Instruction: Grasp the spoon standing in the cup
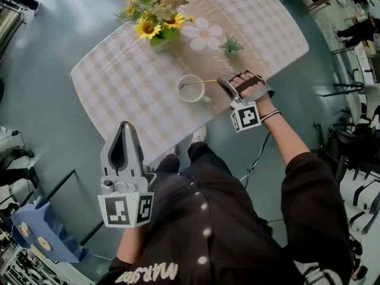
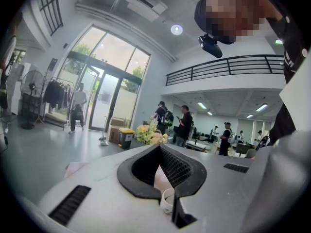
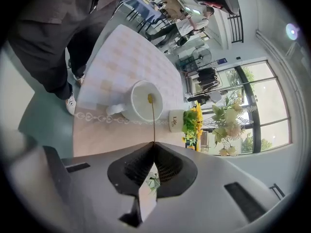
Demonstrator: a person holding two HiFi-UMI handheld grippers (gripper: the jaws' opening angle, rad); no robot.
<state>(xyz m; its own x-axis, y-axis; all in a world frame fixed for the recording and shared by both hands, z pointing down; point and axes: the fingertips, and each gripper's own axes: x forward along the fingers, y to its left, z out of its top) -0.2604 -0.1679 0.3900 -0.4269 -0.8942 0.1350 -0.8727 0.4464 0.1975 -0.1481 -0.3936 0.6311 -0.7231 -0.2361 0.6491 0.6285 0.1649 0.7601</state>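
Note:
A white cup point(image 1: 184, 95) stands near the front edge of the checked tablecloth point(image 1: 119, 82). A thin golden spoon point(image 1: 205, 82) leans out of it to the right. My right gripper point(image 1: 221, 82) is shut on the end of the spoon's handle. In the right gripper view the handle point(image 3: 152, 120) runs from the cup point(image 3: 125, 111) straight into the meeting tips of the right gripper point(image 3: 154, 143). My left gripper point(image 1: 124, 125) hangs off the table in front of its edge, shut with nothing in it. In its own view the left gripper point(image 2: 159, 147) has its tips together.
A vase of sunflowers point(image 1: 155, 16) and a small green plant in a pot point(image 1: 230, 46) stand behind the cup. A small white pot point(image 3: 176, 120) sits just beyond the cup in the right gripper view. A blue object point(image 1: 41, 230) lies on the floor at lower left.

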